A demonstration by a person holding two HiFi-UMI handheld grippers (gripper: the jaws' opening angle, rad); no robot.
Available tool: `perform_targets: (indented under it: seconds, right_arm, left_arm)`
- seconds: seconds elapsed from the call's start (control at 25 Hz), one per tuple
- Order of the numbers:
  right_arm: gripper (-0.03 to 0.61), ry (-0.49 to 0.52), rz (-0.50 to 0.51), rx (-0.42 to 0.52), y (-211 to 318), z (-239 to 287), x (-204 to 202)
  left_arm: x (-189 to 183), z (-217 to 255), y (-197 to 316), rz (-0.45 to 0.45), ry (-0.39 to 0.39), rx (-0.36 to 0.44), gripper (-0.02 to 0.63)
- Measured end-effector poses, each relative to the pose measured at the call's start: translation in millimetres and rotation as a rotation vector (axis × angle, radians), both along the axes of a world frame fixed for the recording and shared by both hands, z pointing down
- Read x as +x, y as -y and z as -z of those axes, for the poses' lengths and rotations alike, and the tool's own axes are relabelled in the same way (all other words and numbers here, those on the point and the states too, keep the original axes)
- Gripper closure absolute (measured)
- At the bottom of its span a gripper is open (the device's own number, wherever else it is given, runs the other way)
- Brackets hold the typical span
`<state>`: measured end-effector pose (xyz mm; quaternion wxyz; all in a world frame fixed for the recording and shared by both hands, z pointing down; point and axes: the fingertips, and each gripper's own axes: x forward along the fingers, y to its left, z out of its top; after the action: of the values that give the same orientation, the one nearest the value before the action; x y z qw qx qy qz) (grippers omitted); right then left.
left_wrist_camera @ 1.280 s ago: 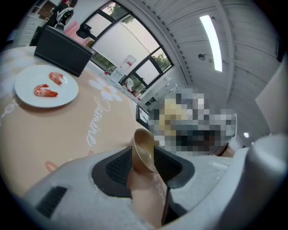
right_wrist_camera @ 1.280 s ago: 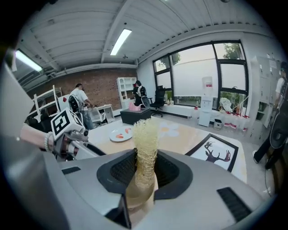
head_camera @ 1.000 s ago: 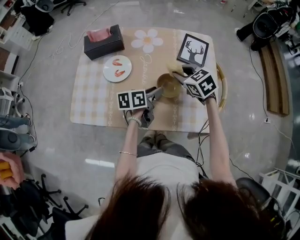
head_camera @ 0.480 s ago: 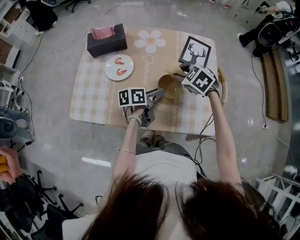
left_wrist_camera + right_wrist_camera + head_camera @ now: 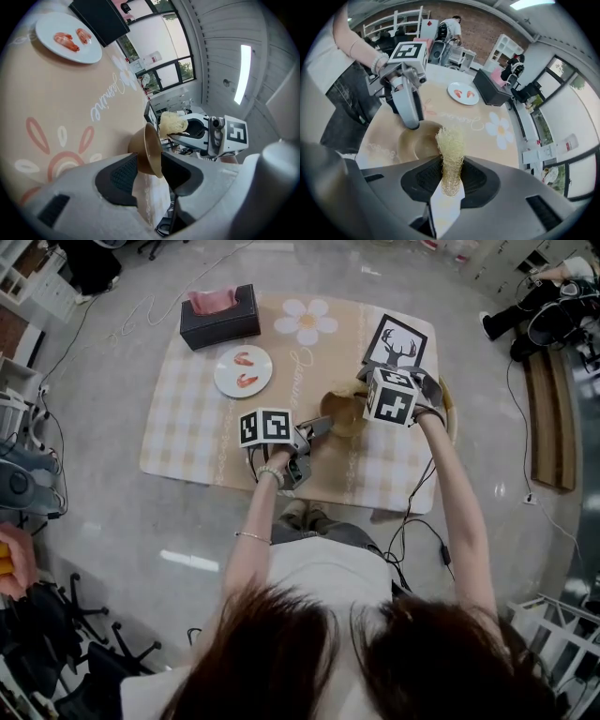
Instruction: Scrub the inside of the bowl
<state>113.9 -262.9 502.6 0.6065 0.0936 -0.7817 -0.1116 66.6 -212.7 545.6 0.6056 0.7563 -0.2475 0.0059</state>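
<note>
Counter point(image 5: 187, 427) with checked cloth, open workroom. We find bowl point(image 5: 151, 149) near front edge, rim clamped in left gripper point(image 5: 148, 171) fingers. Right gripper point(image 5: 451, 177) fingers pinch scrubber point(image 5: 451, 147), held at bowl mouth. We judge scrubbing step in hand; next move: press scrubber down inside, circle wall.

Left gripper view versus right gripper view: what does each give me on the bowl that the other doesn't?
Left gripper view only: the bowl seen edge-on, its rim clamped in the jaws of the left gripper. Right gripper view only: the bowl's inside, and the right gripper pinching the mesh scrubber just short of it; contact cannot be told. Both: the bowl, the scrubber, the opposite gripper and the white plate.
</note>
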Motion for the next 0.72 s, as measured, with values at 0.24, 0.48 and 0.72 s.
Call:
perform_targets:
  seconds: [0.24,0.48,0.72]
  right_arm:
    - [0.483,-0.167,0.151,0.036,-2,-4,-3]
    - [0.483,-0.21,0.186,0.044,-2,-6,-7]
    - [0.483,-0.312,0.27,0.079,-6,-12,-5]
  left_arm:
    - [2,-6,-3,-0.002,-0.002,-0.038,0.459]
    - [2,-9,-3,0.017,-0.012,-0.051,0.461]
    - [1,-11,-3,0.026,-0.015,-0.064,0.486]
